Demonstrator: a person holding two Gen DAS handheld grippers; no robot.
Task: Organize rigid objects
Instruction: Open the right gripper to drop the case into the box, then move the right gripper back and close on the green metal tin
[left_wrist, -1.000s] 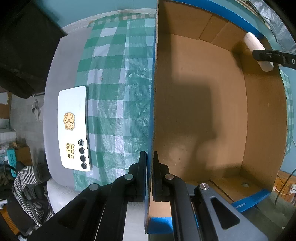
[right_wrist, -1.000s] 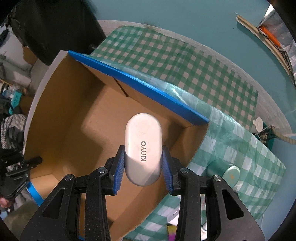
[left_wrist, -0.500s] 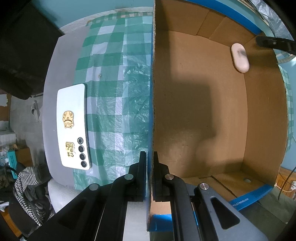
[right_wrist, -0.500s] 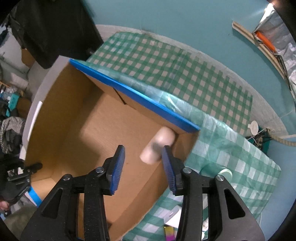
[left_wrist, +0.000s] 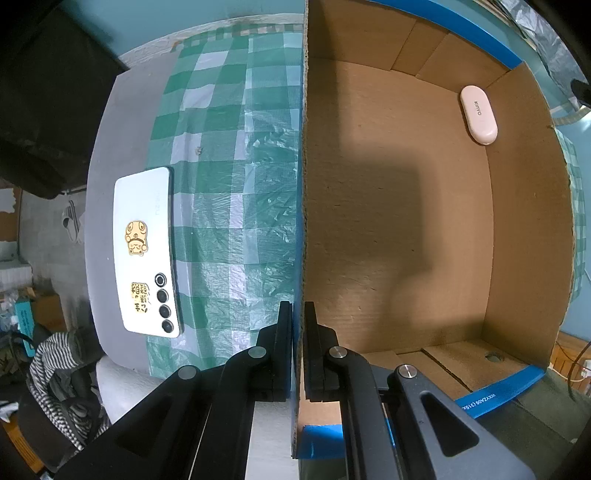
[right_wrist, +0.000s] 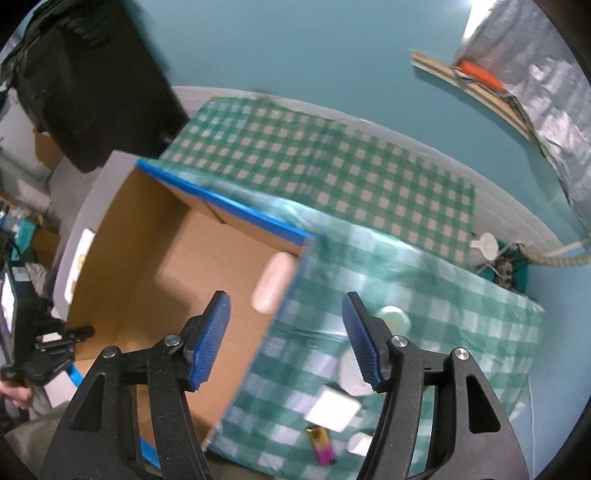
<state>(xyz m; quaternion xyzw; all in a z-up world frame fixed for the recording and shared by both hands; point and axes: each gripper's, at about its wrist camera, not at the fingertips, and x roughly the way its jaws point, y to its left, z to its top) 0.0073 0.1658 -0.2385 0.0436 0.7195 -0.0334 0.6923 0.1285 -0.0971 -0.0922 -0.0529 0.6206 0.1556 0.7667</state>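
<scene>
Left wrist view: left gripper (left_wrist: 298, 321) clamped on the near wall of the cardboard box (left_wrist: 524, 229), one finger outside, the other inside, cardboard pinched between. Blue tape along the box's rims. On the box floor, close to the far right corner, lay the white KINYO case (left_wrist: 478, 114), flat, lettering up, just beside the right wall. Broad shadow across the middle of the floor. Left of the box, green checked cloth (left_wrist: 236, 177) under clear crinkled plastic, spread over the grey surface (left_wrist: 122, 122). At the cloth's left edge, a white phone (left_wrist: 146, 251) face down, partly on the cloth and partly on bare surface, two gold stickers and a row of camera lenses showing. Striped fabric (left_wrist: 55, 369) bundled low left, beyond the surface.

Right wrist view, somewhat blurred: right gripper (right_wrist: 286, 332) spread wide, blue ribbed pads (right_wrist: 208, 339) well apart, nothing held between. Tips above the box's right wall (right_wrist: 266, 350). Same case (right_wrist: 273, 282) visible inside the box against that wall, near the far corner. Right of the box on the cloth: pale green round item (right_wrist: 393, 319), white square item (right_wrist: 332, 408), small yellow and pink object (right_wrist: 321, 445), more white pieces too blurred to tell. Left gripper (right_wrist: 74, 334) seen small at the box's far side.
</scene>
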